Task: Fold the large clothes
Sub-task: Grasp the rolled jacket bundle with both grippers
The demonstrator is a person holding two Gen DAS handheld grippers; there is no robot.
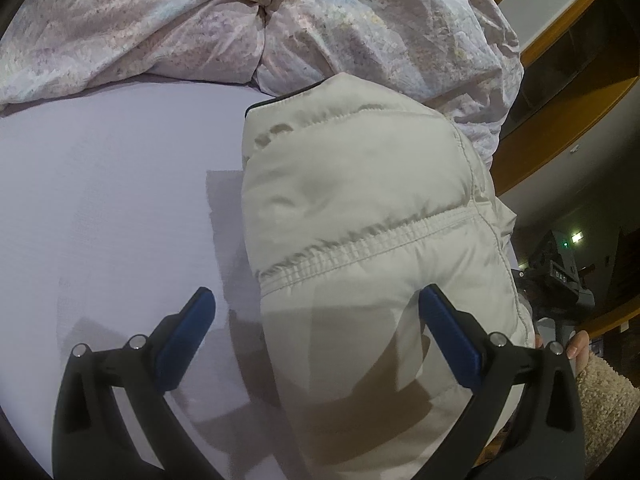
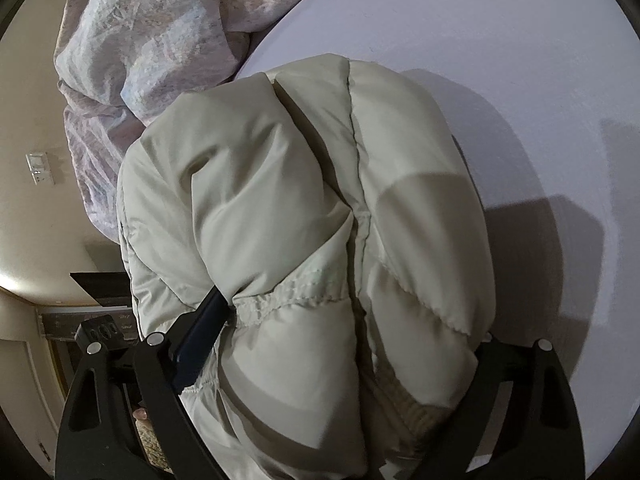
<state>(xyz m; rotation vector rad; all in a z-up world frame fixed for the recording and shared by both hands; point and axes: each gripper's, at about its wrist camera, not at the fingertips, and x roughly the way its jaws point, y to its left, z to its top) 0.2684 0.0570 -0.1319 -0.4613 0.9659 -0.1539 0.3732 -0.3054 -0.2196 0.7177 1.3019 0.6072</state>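
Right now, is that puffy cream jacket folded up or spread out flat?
Folded. The puffy cream jacket sits as a thick bundle on the lilac sheet, its layers doubled over along a central crease, no sleeves spread out.

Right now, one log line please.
jacket: folded on bed | left gripper: open | right gripper: straddling jacket, grip unclear

Bright, cool light falls on the lilac bed sheet (image 1: 112, 184) and throws hard, dark shadows of the fingers beside and across the cream puffer jacket (image 1: 360, 208), while the room behind sits dim and warm. Both fisheye views bow strongly toward black corners. Focus is fairly sharp, softening slightly on the crumpled duvet (image 2: 152, 60).
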